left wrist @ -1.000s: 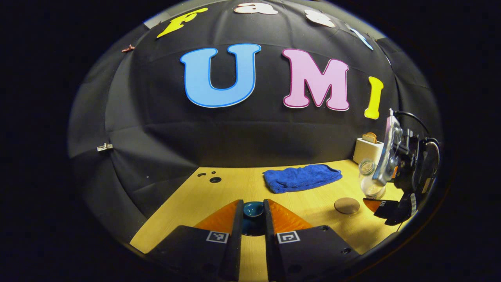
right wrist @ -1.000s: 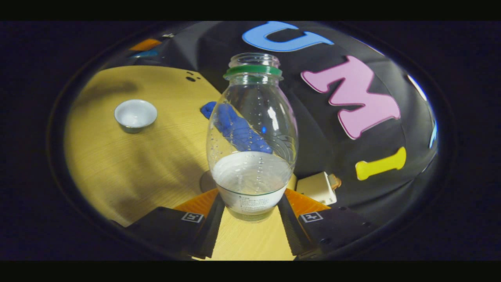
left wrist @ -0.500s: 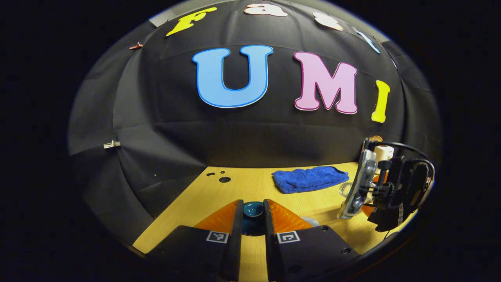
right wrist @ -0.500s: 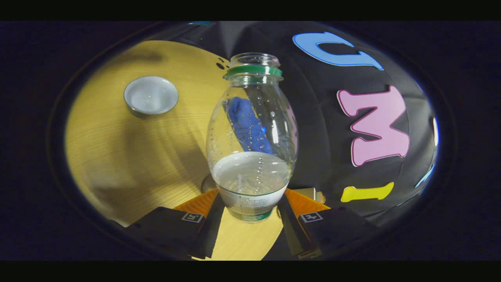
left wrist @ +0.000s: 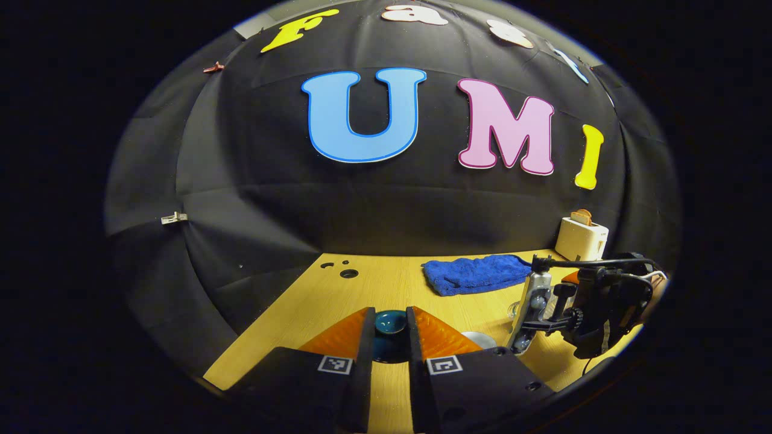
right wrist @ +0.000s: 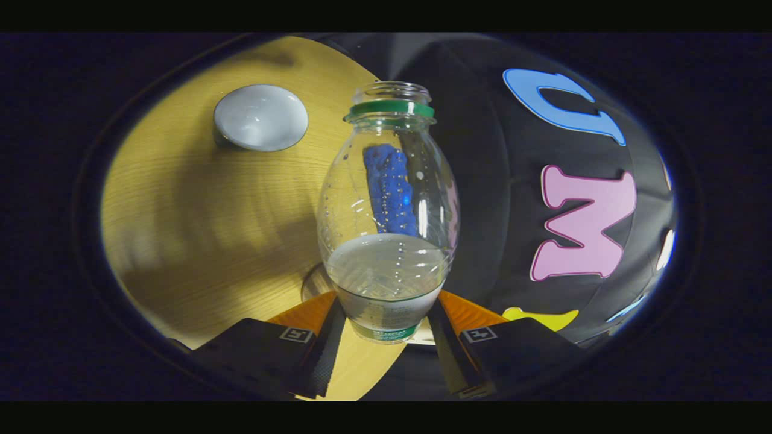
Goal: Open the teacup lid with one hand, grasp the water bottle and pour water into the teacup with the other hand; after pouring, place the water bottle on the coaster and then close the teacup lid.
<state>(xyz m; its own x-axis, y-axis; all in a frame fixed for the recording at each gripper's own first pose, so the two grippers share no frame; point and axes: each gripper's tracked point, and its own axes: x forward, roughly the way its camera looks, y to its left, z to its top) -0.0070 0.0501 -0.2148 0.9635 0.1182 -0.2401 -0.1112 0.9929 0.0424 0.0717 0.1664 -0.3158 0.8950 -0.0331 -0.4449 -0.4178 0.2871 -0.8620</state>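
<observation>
My left gripper (left wrist: 390,330) is shut on the dark teal teacup lid (left wrist: 390,321) and holds it above the table. The white teacup (right wrist: 260,117) stands uncovered on the wooden table; its rim (left wrist: 479,339) peeks out beside my left finger. My right gripper (right wrist: 386,316) is shut on the base of a clear, capless water bottle (right wrist: 389,199) with a green neck ring. The bottle is tilted, with water in its lower third. In the left gripper view the right gripper (left wrist: 537,310) hangs low to the right, the bottle's mouth (left wrist: 514,310) close above the cup. The round coaster (right wrist: 312,283) shows behind the bottle's base.
A blue towel (left wrist: 476,272) lies at the back of the table (left wrist: 392,283), with a white toaster (left wrist: 581,238) to its right. Small holes (left wrist: 348,273) mark the tabletop at the back left. The black booth wall rises behind.
The right gripper has come down and leftward with the bottle, tilting it further toward the teacup. The left gripper has stayed almost still with the lid.
</observation>
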